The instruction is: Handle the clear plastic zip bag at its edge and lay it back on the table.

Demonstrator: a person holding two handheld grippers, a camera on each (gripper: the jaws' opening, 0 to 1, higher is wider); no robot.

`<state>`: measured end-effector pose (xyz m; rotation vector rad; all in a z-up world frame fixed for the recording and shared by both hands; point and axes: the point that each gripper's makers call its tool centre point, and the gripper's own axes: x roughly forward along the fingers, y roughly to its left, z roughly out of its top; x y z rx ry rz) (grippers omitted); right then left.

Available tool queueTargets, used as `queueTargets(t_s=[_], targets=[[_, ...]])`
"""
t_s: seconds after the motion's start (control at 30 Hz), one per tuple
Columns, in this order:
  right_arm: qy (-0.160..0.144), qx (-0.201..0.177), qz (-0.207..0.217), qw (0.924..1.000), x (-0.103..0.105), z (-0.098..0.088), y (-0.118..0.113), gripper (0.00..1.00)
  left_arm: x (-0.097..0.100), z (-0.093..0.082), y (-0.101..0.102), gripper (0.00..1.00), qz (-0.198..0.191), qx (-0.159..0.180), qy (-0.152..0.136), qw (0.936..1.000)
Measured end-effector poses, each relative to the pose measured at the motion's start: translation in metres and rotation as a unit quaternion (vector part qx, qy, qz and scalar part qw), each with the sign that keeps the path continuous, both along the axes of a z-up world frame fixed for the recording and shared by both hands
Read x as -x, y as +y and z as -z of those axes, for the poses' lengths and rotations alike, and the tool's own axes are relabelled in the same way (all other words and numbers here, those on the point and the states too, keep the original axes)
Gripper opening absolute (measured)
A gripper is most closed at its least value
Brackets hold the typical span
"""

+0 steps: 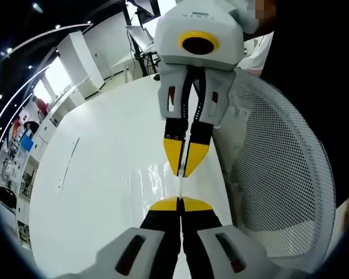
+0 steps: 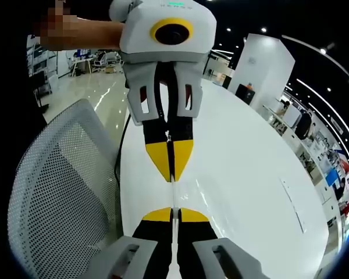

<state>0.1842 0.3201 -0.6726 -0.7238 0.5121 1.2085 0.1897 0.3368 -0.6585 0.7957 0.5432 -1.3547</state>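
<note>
Both tongs face each other over the white table (image 1: 93, 192), each pressed together on the thin edge of the clear plastic zip bag (image 1: 181, 181), which hangs stretched between them just above the tabletop. In the left gripper view the left tongs (image 1: 180, 203) rise from the bottom with yellow tips closed on the film, and the right tongs (image 1: 185, 165) come down from above, pinching the opposite edge. The right gripper view mirrors this: the right tongs (image 2: 175, 214) at the bottom, the left tongs (image 2: 170, 168) above, and the bag (image 2: 173, 195) seen edge-on as a pale line between them.

The bag is so transparent that its body is hard to make out; glints on the table beside the tips in the left gripper view are probably part of the film, and nothing can be seen inside it, though it is too faint to be sure.

The main risk is slippage: the film is slick and only a narrow strip is held, so a pull apart could strip it from one pair of tongs. Releasing one side early would leave the bag to swing or fold on itself. A mesh-backed chair (image 1: 279, 174) stands just beside the table edge, so a dropped bag could slide off that way.
</note>
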Motion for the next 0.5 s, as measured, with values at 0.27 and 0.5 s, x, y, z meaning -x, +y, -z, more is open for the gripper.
queueTargets(t_s=[0.27,0.5], targets=[[0.000,0.002,0.004,1.0000,-0.0022,0.0000,-0.0040,0.00,-0.0030,-0.0009,0.0039,0.00,-0.005,0.002,0.002,1.0000],[0.000,0.001,0.008,1.0000,-0.0031,-0.0002,-0.0077,0.00,-0.0046,-0.0017,0.0069,0.00,-0.008,0.003,0.006,0.9999]])
